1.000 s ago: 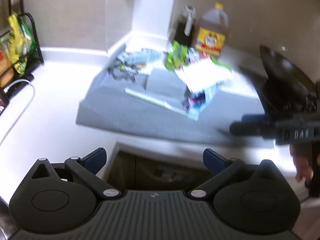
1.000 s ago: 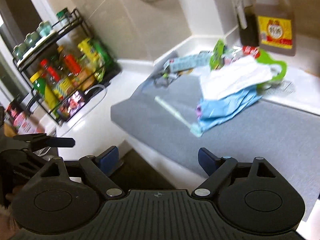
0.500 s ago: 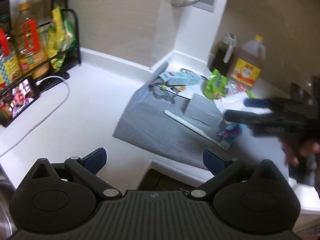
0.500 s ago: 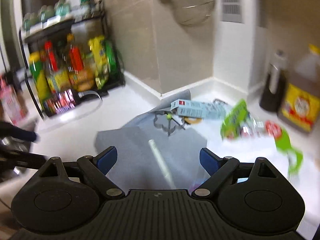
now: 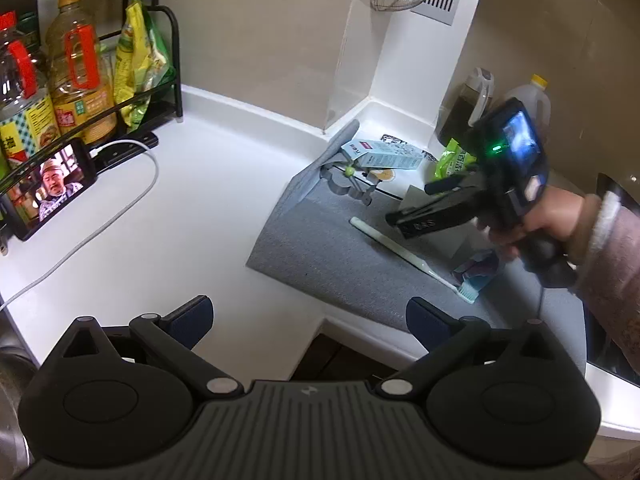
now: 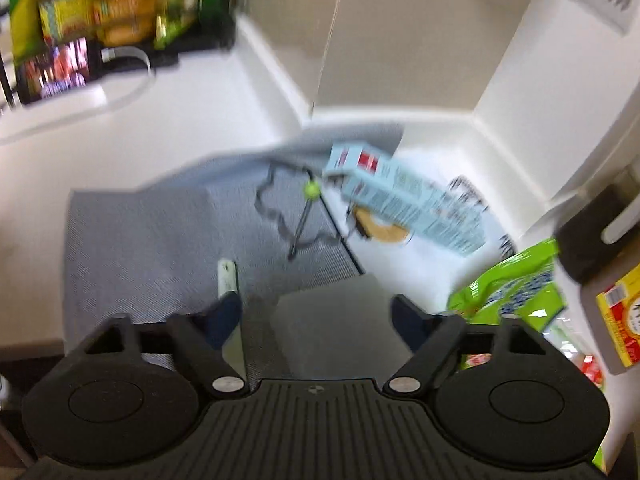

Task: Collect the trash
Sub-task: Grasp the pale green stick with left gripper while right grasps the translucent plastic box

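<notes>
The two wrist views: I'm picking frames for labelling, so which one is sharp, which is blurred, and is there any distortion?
Left wrist view: sharp, the toothbrush and phone crisp, though fisheye bends the counter edge. Right wrist view: motion-smeared, the blue box and rack bottles streaked; its own right gripper, closing with nothing pressed, stays fairly clear.

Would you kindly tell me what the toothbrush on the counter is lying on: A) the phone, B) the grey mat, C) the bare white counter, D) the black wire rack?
B: the toothbrush lies flat across the grey mat, away from rack and phone.
</notes>
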